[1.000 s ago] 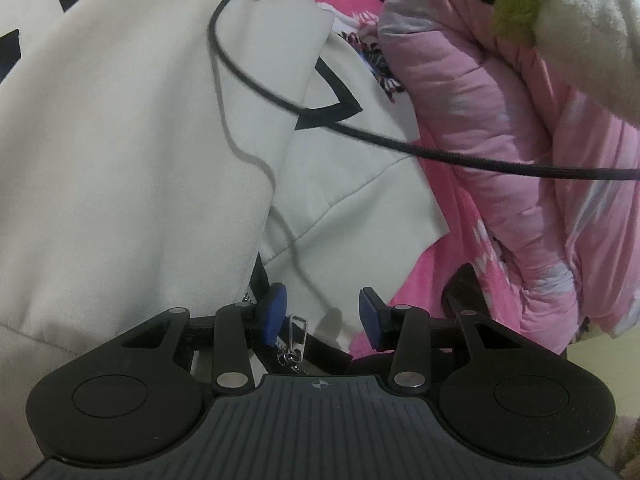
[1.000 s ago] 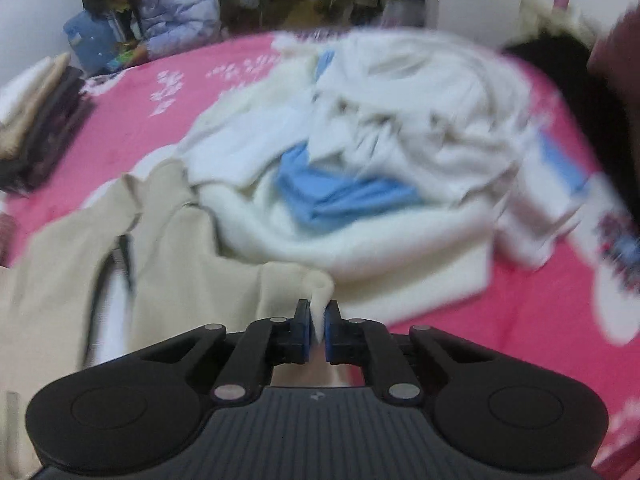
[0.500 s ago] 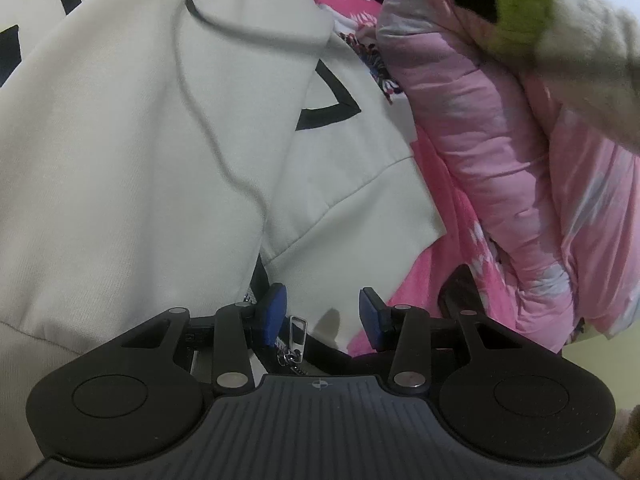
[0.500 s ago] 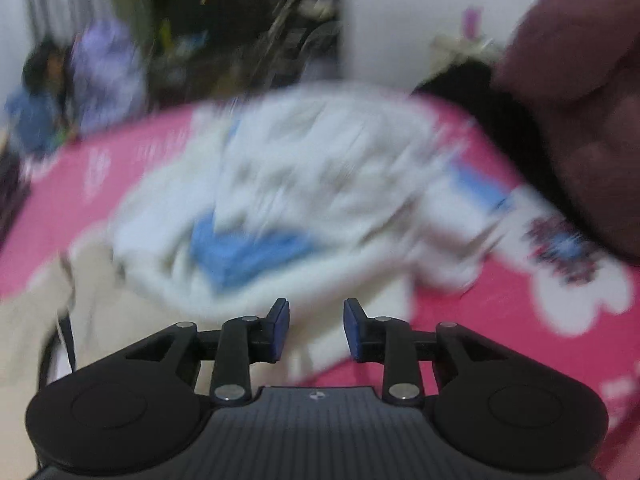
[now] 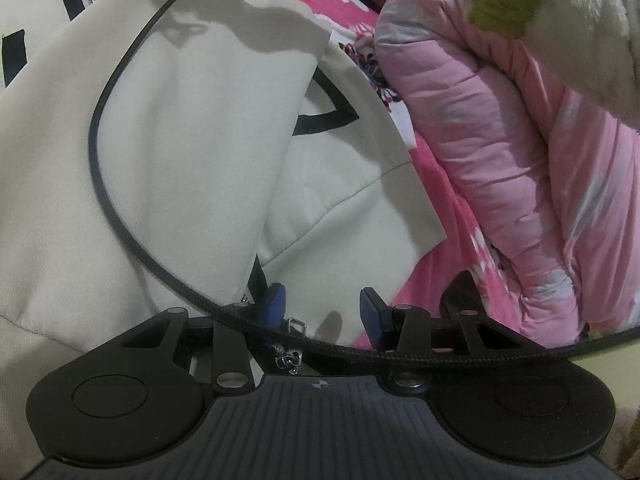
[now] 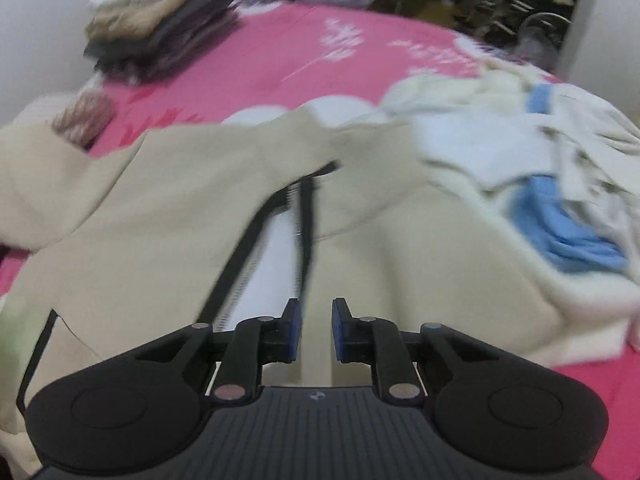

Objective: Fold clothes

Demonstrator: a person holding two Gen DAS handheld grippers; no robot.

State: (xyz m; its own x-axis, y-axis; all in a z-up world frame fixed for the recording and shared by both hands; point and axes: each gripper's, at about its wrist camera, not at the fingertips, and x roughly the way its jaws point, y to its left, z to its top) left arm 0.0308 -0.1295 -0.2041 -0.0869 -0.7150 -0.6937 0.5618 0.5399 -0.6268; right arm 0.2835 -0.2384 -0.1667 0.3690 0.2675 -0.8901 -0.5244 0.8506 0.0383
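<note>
A cream zip-up jacket (image 5: 180, 152) with black trim lies spread on the pink bedspread; it also shows in the right wrist view (image 6: 380, 240), its black zipper running up the middle. My left gripper (image 5: 322, 308) is open and empty over the jacket's hem, with the metal zipper pull (image 5: 292, 354) just below the jaws. My right gripper (image 6: 314, 330) is open and empty above the jacket's front, beside the zipper.
A black cable (image 5: 104, 184) loops across the jacket and in front of the left gripper. A pink quilt (image 5: 520, 184) lies at the right. A heap of white and blue clothes (image 6: 540, 168) lies at the right; a folded stack (image 6: 160, 32) stands at the far left.
My right gripper let go of the cream fabric, opened, and swung back left over the jacket. The cable has dropped across the left gripper. The left gripper has stayed in place.
</note>
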